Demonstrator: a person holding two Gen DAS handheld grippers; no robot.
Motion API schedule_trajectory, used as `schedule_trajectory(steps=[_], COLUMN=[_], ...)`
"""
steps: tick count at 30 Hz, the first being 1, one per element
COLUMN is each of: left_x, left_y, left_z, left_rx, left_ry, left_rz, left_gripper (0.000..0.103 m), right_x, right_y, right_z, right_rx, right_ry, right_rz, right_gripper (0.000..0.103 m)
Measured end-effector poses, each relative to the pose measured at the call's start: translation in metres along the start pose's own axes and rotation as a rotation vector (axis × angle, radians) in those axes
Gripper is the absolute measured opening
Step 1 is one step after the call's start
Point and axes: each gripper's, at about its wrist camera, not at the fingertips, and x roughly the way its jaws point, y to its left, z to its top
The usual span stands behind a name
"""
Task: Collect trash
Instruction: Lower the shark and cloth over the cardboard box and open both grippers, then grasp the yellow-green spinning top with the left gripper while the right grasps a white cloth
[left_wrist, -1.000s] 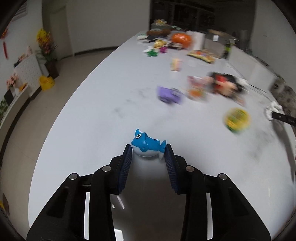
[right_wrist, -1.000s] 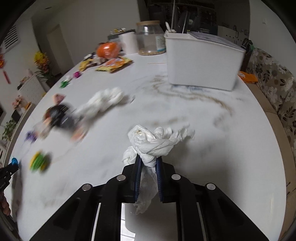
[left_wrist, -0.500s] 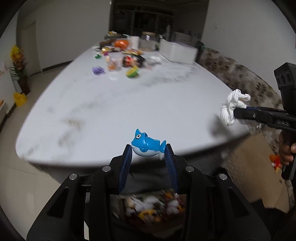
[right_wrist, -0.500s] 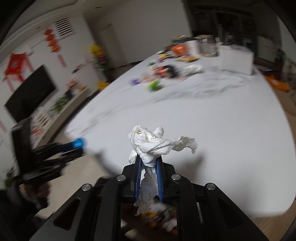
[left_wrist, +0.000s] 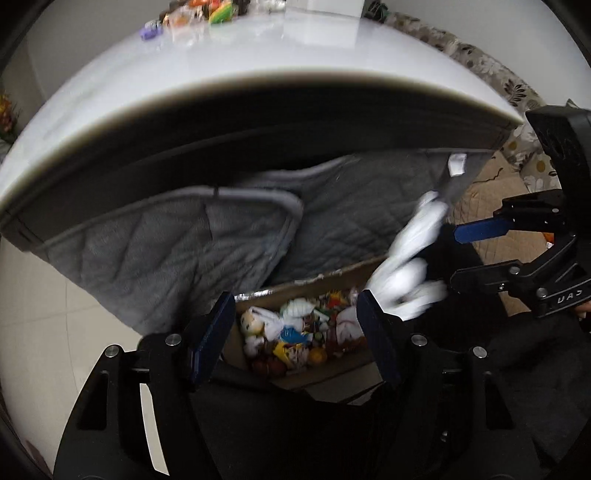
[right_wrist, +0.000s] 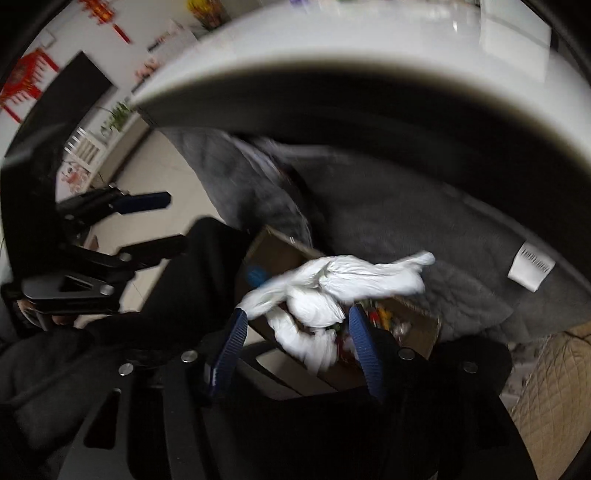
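Note:
My left gripper (left_wrist: 295, 321) hangs over an open cardboard box (left_wrist: 332, 275) of mixed trash below the table edge. Its jaws are opening and nothing is between them. The blue shark toy (left_wrist: 293, 334) lies in the box among the trash. My right gripper (right_wrist: 295, 314) is over the same box (right_wrist: 273, 247). Its jaws are opening too, and the crumpled white tissue (right_wrist: 332, 291) hangs loose between them, blurred. From the left wrist the tissue (left_wrist: 410, 258) shows beside the right gripper (left_wrist: 458, 254). The left gripper (right_wrist: 170, 223) appears at the left of the right wrist view.
The white table's rounded edge (left_wrist: 295, 85) overhangs the box. A grey quilted cloth (left_wrist: 166, 251) hangs under the table behind the box. Dark clothing surrounds the box's near side. Tiled floor (left_wrist: 37, 314) lies at left and a beige quilted mat (right_wrist: 546, 387) at right.
Both grippers left the tabletop and dropped below its edge over the box. The left jaws spread and the shark now lies in the box. The right jaws spread off the tissue.

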Motion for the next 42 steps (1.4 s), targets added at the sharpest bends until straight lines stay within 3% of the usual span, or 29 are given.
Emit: schedule_trajectory(steps=[5, 9, 11, 12, 14, 18, 22, 26, 28, 30, 32, 38, 42], left_x=[-0.017, -0.055, -0.069, -0.074, -0.08, -0.053, -0.004, 0.042, 0.054, 0.067, 0.078, 0.061, 0.039], left_y=[0.009, 0.022, 0.028, 0.032, 0.038, 0.051, 0.076, 0.092, 0.096, 0.093, 0.089, 0.089, 0.089], left_z=[0.006, 0.041, 0.064, 0.082, 0.116, 0.204, 0.279, 0.328, 0.338, 0.345, 0.347, 0.335, 0.317], left_rx=[-0.016, -0.04, -0.043, -0.039, -0.046, -0.029, -0.075, -0.109, -0.105, -0.075, -0.053, -0.076, -0.105], left_ry=[-0.042, -0.149, -0.204, -0.236, -0.3, -0.361, -0.314, -0.273, -0.251, -0.22, -0.201, -0.241, -0.27], left_rz=[0.013, 0.021, 0.036, 0.052, 0.097, 0.171, 0.18, 0.174, 0.17, 0.161, 0.161, 0.173, 0.146], left_gripper=[0.067, 0.067, 0.069, 0.078, 0.084, 0.084, 0.084, 0.082, 0.076, 0.049, 0.037, 0.036, 0.037], right_x=[-0.02, -0.073, -0.101, -0.106, -0.117, -0.118, -0.112, -0.102, -0.095, -0.092, -0.087, -0.064, -0.046], right_y=[-0.007, -0.009, -0.014, -0.017, -0.031, -0.072, -0.113, -0.153, -0.166, -0.175, -0.183, -0.198, -0.213], right_z=[0.001, 0.026, 0.057, 0.07, 0.111, 0.196, 0.268, 0.319, 0.333, 0.337, 0.344, 0.378, 0.414], right_rx=[0.022, -0.019, -0.062, -0.075, -0.094, -0.052, 0.052, 0.133, 0.157, 0.168, 0.169, 0.249, 0.455], right_ry=[-0.031, -0.147, -0.242, -0.266, -0.336, -0.437, -0.491, -0.504, -0.492, -0.485, -0.477, -0.439, -0.416], right_rz=[0.012, 0.012, -0.036, -0.057, -0.127, -0.226, -0.276, -0.291, -0.268, -0.256, -0.254, -0.185, -0.082], right_gripper=[0.058, 0.058, 0.062, 0.062, 0.062, 0.062, 0.066, 0.067, 0.067, 0.068, 0.068, 0.068, 0.072])
